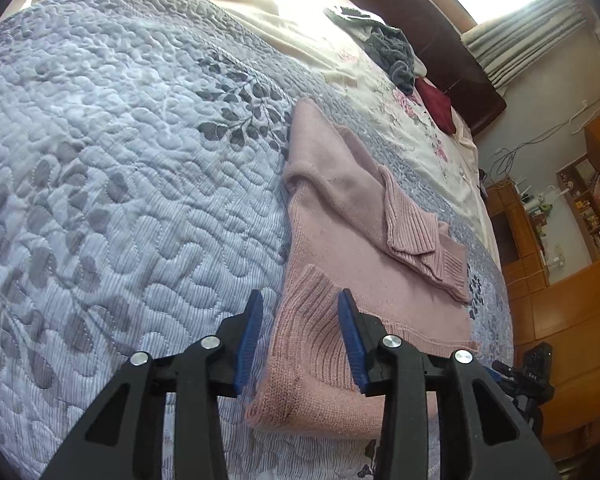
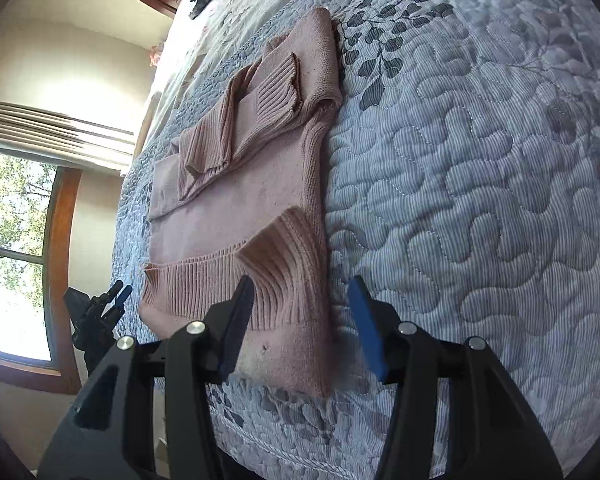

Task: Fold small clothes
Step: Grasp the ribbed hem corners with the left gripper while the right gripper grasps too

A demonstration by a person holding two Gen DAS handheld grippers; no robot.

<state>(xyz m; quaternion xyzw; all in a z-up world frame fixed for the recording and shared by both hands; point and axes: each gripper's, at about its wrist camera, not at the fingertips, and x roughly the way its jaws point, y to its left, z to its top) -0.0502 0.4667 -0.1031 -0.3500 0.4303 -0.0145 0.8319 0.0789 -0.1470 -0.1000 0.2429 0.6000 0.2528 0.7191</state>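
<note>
A pink knit sweater (image 1: 340, 216) lies flat on the quilted bedspread (image 1: 120, 160), both sleeves folded across its body and the ribbed cuffs (image 1: 420, 240) overlapping. My left gripper (image 1: 300, 304) is open, just above the ribbed hem (image 1: 312, 344), its fingers straddling the hem's corner at the folded side edge. In the right wrist view the same sweater (image 2: 240, 224) shows, with a hem corner turned up (image 2: 284, 248). My right gripper (image 2: 300, 290) is open too, one finger over the hem and the other over the quilt (image 2: 480, 160) beside the sweater's edge. Neither holds anything.
A grey garment (image 1: 396, 52) and a dark red one (image 1: 436, 106) lie near the wooden headboard (image 1: 452, 48), on a floral sheet (image 1: 412, 128). A black device on a tripod (image 1: 528, 376) stands beside the bed edge. Wooden cabinets (image 1: 560, 300) and a window (image 2: 12, 240) line the room.
</note>
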